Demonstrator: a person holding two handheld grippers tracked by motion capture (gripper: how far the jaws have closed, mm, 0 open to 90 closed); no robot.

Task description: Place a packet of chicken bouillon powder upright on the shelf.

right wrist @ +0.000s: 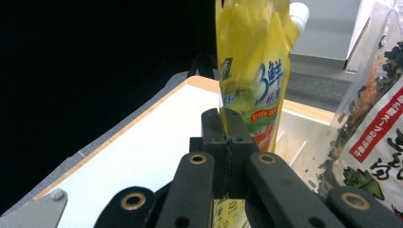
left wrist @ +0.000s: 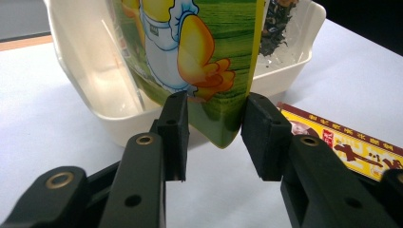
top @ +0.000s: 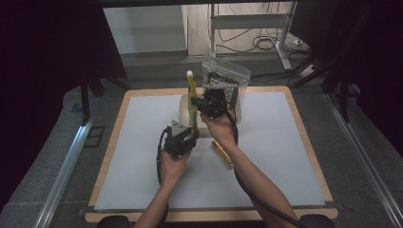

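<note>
Holding the yellow pouch (top: 191, 97) upright, the right gripper (top: 205, 105) has its two black jaws pressed together on the pouch's edge — in the right gripper view the jaws meet with no gap, and the yellow pouch (right wrist: 254, 71) rises straight above them, its white cap (right wrist: 298, 13) at the top, up and to the right of the jaws. Just right of this gripper in that view stands a clear bag (right wrist: 375, 114) with dark dried pieces inside and a red label, leaning against the pouch's side. Behind and below the jaws is the white tray (right wrist: 297, 137).

The left gripper (top: 182, 137) sits lower and nearer to the person, its jaws apart. In the left gripper view the lower end of the yellow pouch (left wrist: 209, 71) hangs between the two open jaws — the pads stand on either side of the bottom corner, very near the edges, but I cannot tell if they touch it. The pouch's bottom is in front of the white tray (left wrist: 114, 118), over its near wall. To the right of the left gripper's jaws a flat red and yellow packet (left wrist: 347, 142) lies on the white table mat (left wrist: 57, 109); in the high view the same packet (top: 222, 153) lies right of the left gripper, under the person's right forearm.
</note>
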